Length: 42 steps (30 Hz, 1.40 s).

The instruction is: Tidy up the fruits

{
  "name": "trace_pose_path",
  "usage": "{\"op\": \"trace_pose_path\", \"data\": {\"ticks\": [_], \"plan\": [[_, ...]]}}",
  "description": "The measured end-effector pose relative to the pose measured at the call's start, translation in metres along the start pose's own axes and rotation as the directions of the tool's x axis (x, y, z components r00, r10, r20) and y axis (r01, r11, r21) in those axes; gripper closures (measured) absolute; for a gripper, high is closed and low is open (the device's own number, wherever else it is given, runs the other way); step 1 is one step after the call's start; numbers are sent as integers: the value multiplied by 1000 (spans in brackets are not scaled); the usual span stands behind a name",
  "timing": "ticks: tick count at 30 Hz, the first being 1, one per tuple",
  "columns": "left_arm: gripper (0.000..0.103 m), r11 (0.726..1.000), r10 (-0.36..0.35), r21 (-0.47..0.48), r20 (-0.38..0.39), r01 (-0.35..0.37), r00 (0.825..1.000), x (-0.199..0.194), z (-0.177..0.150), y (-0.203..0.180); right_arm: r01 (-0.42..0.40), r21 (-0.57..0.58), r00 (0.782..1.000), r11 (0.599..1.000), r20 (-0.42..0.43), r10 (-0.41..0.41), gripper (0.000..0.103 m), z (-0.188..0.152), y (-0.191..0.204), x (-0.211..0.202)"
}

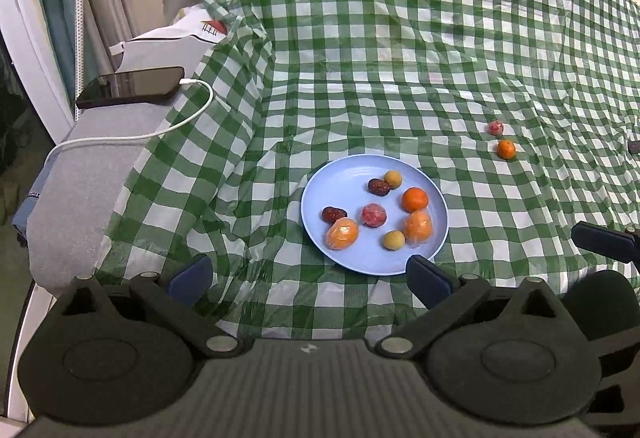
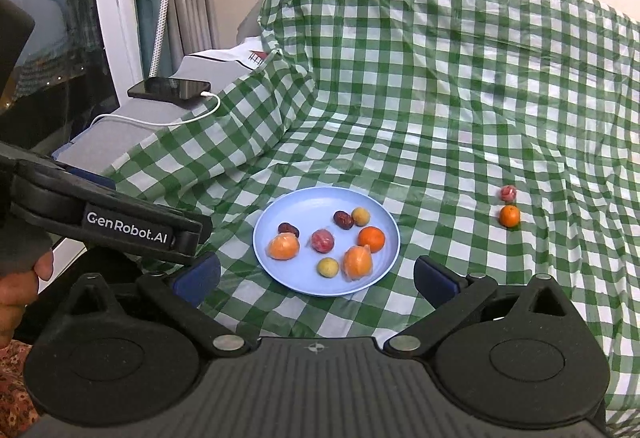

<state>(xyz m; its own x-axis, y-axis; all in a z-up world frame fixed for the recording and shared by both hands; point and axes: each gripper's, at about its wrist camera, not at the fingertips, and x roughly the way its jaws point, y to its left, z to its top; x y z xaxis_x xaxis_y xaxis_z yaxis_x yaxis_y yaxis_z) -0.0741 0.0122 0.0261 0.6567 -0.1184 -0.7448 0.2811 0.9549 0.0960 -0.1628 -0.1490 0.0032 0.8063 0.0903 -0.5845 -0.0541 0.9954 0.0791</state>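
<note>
Light blue plate on green-checked cloth holds eight fruits: oranges, dark dates, yellowish and pinkish pieces. Small orange and pink fruit lie far right. Left gripper and right gripper: fingers apart, empty.

Two near, downward-tilted wrist views side by side, sharing the blue plate ahead.

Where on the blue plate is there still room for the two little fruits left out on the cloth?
The blue plate has bare room along its far-left part, behind the two red dates. Its near side is crowded with wrapped oranges and a yellow fruit. The checkered cloth between the plate and the loose tangerine is bare for passing a claw.
</note>
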Motion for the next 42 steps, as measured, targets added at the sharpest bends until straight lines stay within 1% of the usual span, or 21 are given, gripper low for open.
{"op": "trace_pose_path", "data": {"ticks": [7, 17, 42], "plan": [[0, 1000, 8, 1, -8, -8, 1000, -1, 0, 0, 1, 1, 1000, 1000, -1, -1, 1, -1, 1, 0], [0, 1000, 11, 4, -42, -11, 999, 12, 0, 6, 8, 18, 1000, 1000, -28, -8, 1, -1, 1, 4], [0, 999, 25, 28, -125, -22, 992, 43, 2, 2, -5, 44, 996, 999, -94, 9, 1, -4, -9, 33]]}}
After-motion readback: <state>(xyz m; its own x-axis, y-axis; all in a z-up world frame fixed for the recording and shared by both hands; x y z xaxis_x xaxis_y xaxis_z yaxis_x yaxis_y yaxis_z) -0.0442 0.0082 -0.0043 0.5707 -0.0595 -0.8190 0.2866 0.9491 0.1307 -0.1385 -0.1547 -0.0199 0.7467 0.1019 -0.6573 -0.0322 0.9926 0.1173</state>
